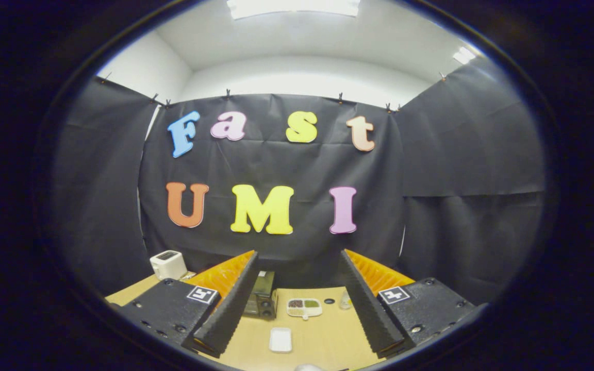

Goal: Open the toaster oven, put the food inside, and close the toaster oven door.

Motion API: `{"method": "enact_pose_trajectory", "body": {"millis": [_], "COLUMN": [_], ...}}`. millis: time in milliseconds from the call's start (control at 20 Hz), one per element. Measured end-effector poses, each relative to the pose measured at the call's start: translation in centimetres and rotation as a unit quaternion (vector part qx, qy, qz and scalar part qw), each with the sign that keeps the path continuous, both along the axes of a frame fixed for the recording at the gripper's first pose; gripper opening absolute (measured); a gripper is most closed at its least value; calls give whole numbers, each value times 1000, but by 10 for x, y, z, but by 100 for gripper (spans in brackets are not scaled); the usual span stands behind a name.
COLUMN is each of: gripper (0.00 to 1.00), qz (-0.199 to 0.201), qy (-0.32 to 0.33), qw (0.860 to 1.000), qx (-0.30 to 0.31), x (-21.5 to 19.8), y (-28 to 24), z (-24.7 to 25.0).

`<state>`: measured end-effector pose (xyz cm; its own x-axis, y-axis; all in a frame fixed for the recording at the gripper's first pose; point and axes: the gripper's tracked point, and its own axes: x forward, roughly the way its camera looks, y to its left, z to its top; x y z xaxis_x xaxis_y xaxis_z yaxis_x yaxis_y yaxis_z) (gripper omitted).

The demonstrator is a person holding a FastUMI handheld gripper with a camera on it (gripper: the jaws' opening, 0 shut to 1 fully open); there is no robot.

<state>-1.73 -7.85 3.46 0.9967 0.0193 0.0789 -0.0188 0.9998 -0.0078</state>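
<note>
From the gripper view I see my claw [297, 273] held high above the pale wooden worktop [323, 340], its two fingers spread wide apart with nothing between them but open air. It has hold of nothing. Each finger carries a ribbed pad along its inner face, and a small square black-and-white marker sits on the body behind each one.

Down on the worktop, well beyond the fingertips, I make out the dark, boxy toaster oven [262, 301]. It stands just beside the inner edge of the left finger, which partly covers it. I cannot tell from here whether its door is up or down.

Just to the right of the oven, in the gap between the fingers, lies a small white divided tray holding portions of food in brown, green and pale shades [304, 307]. Nearer to me than that tray, also between the fingers, lies a small white rectangular dish [280, 339], flat on the wood and apart from the tray.

Close to the right finger stands a small clear glass-like vessel [345, 300], with a little dark round item [329, 301] on the worktop just beside it. Off beyond the left finger, at the back of the worktop, sits a white slot toaster [168, 264].
</note>
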Motion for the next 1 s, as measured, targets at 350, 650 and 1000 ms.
{"method": "enact_pose_trajectory", "body": {"millis": [350,650,1000], "gripper": [98,98,98], "qz": [15,11,2], "qy": [19,28,37], "qw": [999,999,999], "qx": [29,32,36], "x": [4,1,-4], "y": [-4,-7,-11], "z": [-13,-16,-20]}}
